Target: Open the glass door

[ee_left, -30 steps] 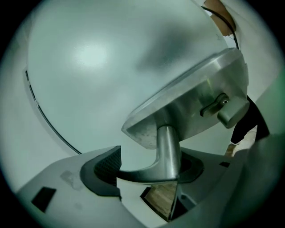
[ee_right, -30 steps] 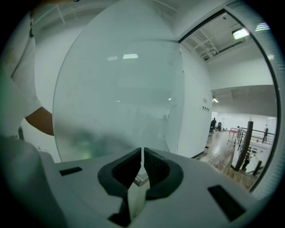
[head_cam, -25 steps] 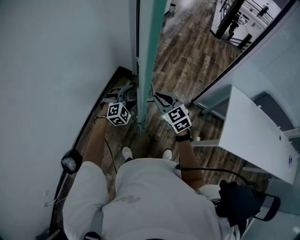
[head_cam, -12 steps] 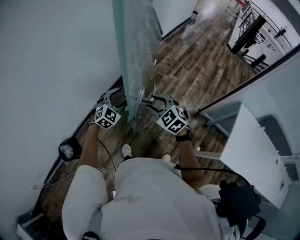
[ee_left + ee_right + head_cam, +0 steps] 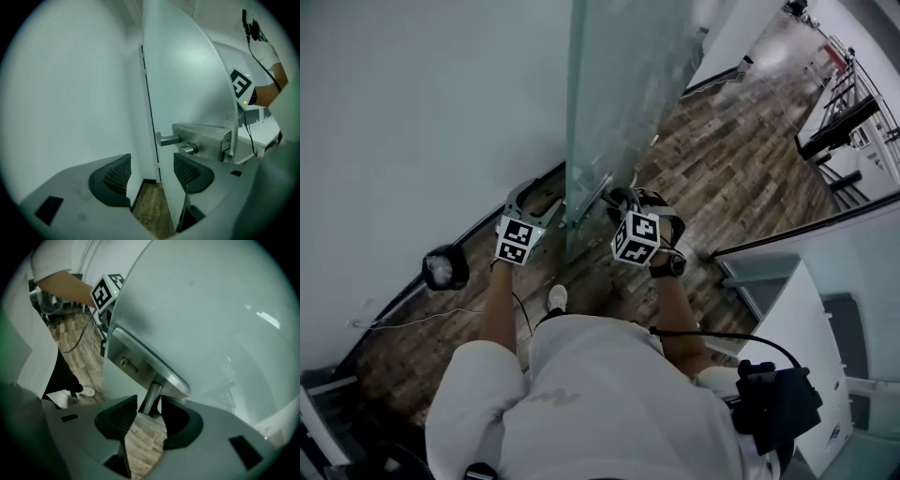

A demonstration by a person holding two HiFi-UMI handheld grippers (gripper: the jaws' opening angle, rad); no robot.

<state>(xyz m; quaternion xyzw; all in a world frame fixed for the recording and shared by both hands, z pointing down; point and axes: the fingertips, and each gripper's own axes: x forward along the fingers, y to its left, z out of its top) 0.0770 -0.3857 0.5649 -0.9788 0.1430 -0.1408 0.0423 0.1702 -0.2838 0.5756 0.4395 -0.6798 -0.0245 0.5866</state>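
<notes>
Wooden floor [image 5: 722,159] below; right tongs [image 5: 149,415] just opening around door handle [image 5: 151,398].

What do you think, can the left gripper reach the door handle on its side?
Probably yes. The left gripper is open and empty, and the door handle sticks out of the glass door just ahead of it, with nothing in between.

- Wood-plank floor [image 5: 741,141] (dark and streaked).
- Plain white wall [image 5: 412,112] on the left.
- Round black object [image 5: 445,269] by the baseboard, with a thin cable [image 5: 412,319] near it.
- White desk [image 5: 814,328] on the right.
</notes>
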